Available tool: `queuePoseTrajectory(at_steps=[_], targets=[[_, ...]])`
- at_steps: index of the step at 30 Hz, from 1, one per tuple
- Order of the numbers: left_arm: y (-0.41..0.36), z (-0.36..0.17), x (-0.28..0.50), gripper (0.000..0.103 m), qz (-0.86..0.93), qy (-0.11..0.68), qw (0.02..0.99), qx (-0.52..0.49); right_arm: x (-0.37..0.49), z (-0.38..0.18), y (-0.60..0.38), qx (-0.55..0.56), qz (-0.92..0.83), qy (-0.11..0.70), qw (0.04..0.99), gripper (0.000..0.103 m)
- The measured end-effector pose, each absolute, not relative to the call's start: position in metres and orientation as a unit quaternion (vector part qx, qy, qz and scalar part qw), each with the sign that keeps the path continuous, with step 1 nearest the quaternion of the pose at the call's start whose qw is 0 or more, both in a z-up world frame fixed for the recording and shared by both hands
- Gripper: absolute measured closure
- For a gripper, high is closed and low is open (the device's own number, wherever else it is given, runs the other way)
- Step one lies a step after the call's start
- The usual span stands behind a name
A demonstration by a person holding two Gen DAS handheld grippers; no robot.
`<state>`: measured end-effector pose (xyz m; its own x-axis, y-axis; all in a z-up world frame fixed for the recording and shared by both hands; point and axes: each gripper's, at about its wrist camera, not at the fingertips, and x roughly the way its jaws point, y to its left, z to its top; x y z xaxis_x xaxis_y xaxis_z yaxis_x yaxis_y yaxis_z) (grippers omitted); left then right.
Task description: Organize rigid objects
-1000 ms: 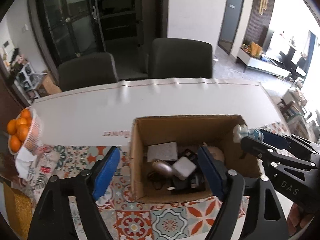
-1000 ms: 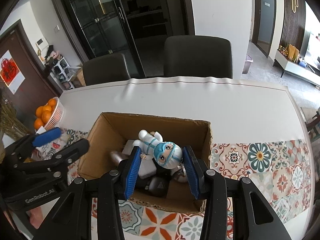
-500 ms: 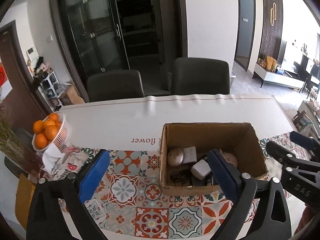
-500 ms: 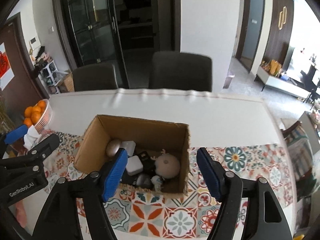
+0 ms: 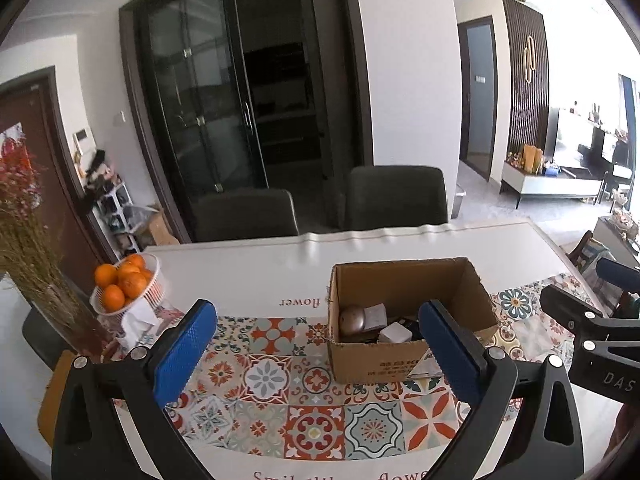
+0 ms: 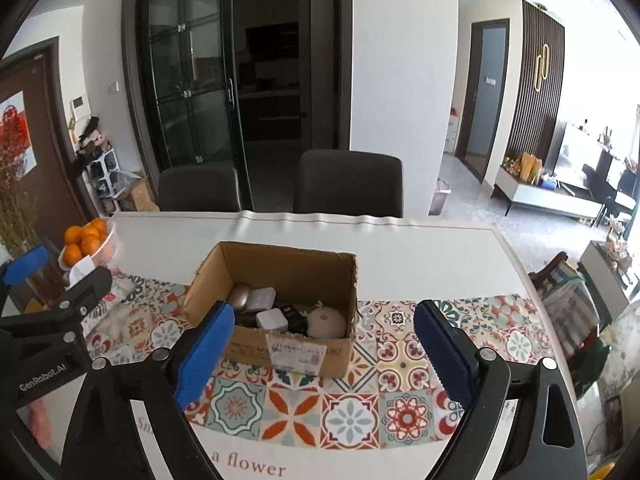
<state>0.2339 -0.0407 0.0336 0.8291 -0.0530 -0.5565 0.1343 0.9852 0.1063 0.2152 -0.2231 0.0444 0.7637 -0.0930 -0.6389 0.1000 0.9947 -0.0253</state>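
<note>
An open cardboard box (image 5: 380, 364) (image 6: 296, 354) stands on the patterned tablecloth. It holds several small rigid objects: a bronze oval piece (image 6: 239, 297), white square adapters (image 6: 272, 319), dark items, and the doll lying with its round pale head up (image 6: 327, 320). My left gripper (image 5: 316, 352) is open and empty, raised above the table in front of the box. My right gripper (image 6: 324, 350) is open and empty, also raised and back from the box. Each gripper shows at the edge of the other's view.
A white basket of oranges (image 5: 124, 288) (image 6: 86, 240) stands at the table's left, beside dried flowers in a vase (image 5: 36, 264). Two dark chairs (image 6: 348, 184) stand behind the far edge of the white table (image 6: 420, 248).
My right gripper opened and let the doll drop into the box. Both grippers then rose and pulled back from the box.
</note>
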Motion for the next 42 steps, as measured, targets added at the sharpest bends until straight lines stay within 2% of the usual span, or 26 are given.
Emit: queuePoseTrajectory(at_steps=[17, 42], targets=[[-0.028, 0.048, 0.164, 0.000, -0.043, 0.253, 0.964, 0.064, 0.149, 0.060, -0.210, 0.005, -0.043, 0.305, 0.951, 0.010], [-0.027, 0.055, 0.146, 0.000, -0.048, 0.236, 0.968, 0.065, 0.131, 0.065, -0.207, 0.002, -0.046, 0.292, 0.955, 0.010]])
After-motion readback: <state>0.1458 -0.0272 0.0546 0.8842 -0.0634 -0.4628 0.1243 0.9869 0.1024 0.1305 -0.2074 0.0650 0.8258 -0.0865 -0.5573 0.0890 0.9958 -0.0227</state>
